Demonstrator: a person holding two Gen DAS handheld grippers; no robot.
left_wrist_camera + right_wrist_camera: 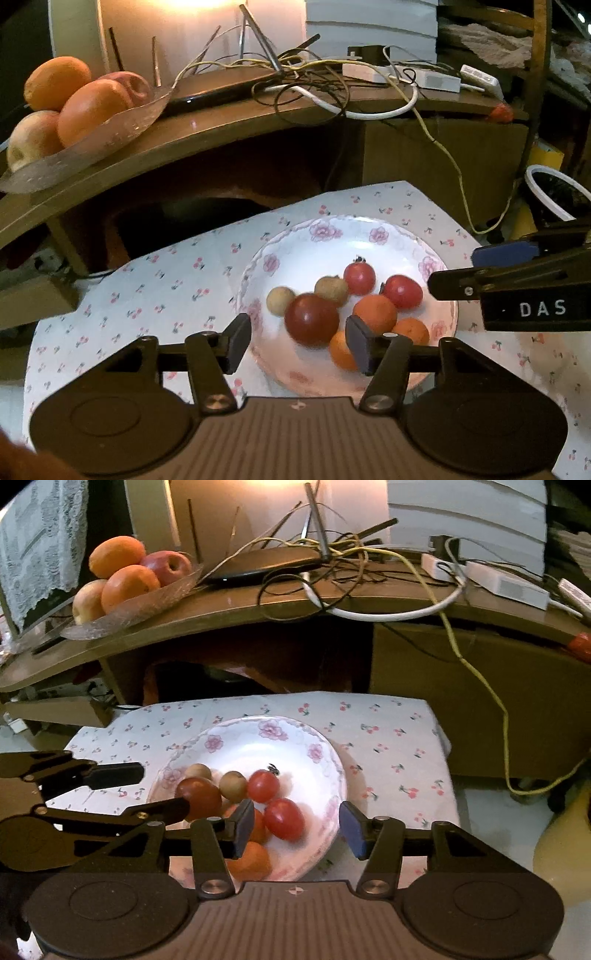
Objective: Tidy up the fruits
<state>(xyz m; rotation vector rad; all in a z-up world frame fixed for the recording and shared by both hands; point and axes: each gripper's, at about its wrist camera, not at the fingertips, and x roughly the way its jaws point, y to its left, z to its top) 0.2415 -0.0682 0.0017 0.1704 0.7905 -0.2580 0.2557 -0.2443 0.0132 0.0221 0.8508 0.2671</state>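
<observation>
A white flowered plate on a cherry-print cloth holds red tomatoes, small oranges and two tan round fruits. My left gripper is open just above the plate's near edge, its jaws either side of a dark red tomato without touching it. My right gripper is open over the plate's near right part, with a red tomato between the jaws but clear of them. The left gripper also shows in the right wrist view, and the right gripper's fingers in the left wrist view.
A glass dish with oranges and apples sits on a wooden shelf behind the cloth. Tangled cables and white adapters lie on the shelf. A white-rimmed pot stands at the right.
</observation>
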